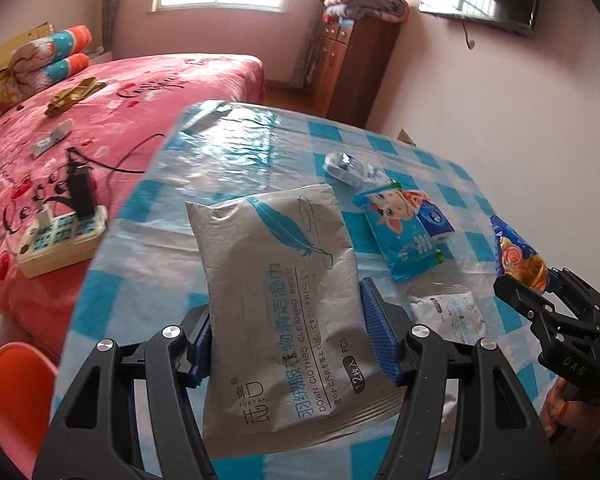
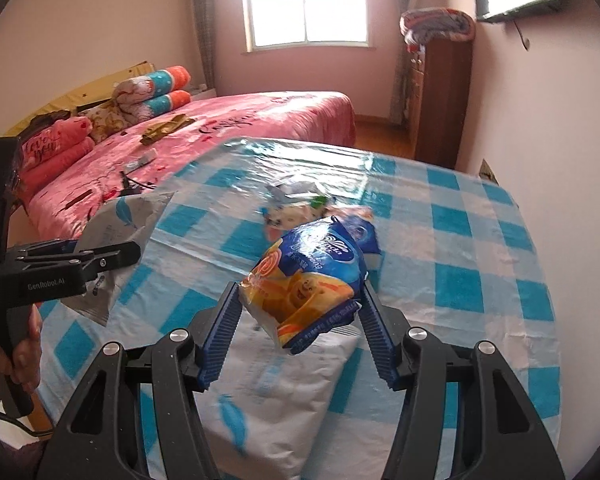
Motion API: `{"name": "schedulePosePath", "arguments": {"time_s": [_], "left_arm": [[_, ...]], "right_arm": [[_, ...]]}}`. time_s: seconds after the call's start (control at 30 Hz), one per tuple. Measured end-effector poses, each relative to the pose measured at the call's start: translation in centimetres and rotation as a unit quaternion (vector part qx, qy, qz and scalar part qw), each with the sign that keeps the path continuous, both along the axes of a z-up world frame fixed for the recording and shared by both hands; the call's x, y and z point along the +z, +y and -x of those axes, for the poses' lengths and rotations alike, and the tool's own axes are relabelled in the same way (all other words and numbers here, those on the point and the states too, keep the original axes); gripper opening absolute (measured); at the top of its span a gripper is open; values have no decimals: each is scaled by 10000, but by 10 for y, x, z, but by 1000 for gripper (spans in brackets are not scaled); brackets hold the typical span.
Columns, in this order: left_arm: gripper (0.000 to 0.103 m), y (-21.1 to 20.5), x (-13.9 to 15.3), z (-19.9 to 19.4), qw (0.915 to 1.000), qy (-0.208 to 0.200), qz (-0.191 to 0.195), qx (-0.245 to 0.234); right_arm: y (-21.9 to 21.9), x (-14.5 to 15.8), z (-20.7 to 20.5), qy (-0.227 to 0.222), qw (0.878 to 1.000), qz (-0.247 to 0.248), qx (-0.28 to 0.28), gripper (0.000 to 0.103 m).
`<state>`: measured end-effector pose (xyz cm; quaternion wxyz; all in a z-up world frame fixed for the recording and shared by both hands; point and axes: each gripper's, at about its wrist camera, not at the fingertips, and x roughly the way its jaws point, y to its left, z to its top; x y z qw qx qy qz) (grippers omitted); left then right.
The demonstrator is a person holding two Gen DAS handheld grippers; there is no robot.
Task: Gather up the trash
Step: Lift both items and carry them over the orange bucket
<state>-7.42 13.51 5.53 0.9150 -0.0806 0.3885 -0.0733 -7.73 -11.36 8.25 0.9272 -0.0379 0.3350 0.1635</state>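
Clamped in left gripper (image 1: 286, 340) above checked blue tablecloth (image 1: 236, 160): grey foil wipes packet (image 1: 276, 280); right gripper (image 2: 298, 328) pinching orange-blue snack wrapper (image 2: 308, 280); lifted, needing a bin next.

Bright window (image 2: 306, 4) daylight, glare on tablecloth (image 1: 236, 148), fisheye-bent edges

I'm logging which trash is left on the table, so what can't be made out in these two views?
- Right wrist view: the wrappers behind the held blue-and-orange snack bag are motion-blurred and partly hidden by it.
- Right wrist view: the white pack below runs out of the bottom edge.
- Left wrist view: the grey wipes pack in the left hand-held gripper hides the checked tablecloth under it.
- No bin shows.
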Motion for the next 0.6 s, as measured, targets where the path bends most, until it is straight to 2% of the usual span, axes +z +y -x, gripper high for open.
{"name": "schedulePosePath", "arguments": {"time_s": [0.33,0.5,0.6], "left_arm": [[64,70,25,51,9972,-343,192,632],[64,116,31,82,9921,-476,242,1136],[64,147,28,104,9873,-460,205,1507]], "right_arm": [[59,24,22,-238,9962,64,831,60],[103,32,33,-352,9890,155,1427,60],[136,34,41,-405,9803,237,1918,60]]}}
